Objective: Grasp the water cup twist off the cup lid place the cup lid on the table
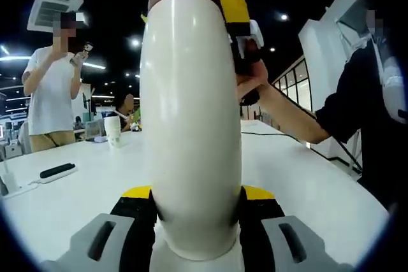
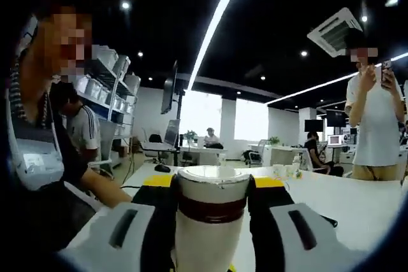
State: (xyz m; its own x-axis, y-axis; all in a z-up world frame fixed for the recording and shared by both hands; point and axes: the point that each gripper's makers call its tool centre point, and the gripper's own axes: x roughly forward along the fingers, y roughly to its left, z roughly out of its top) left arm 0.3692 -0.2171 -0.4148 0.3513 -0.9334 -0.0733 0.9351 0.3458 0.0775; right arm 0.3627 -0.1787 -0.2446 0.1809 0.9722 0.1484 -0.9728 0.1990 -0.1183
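The right gripper [image 2: 213, 205] has its two black jaws with yellow tips pressed on both sides of the white cup lid [image 2: 213, 183]. A brown ring runs round the water cup [image 2: 211, 221] just under the lid. Behind it is a big white table [image 2: 357, 211]. A person in a white shirt [image 2: 376, 125] stands at the far side (looking at a phone).
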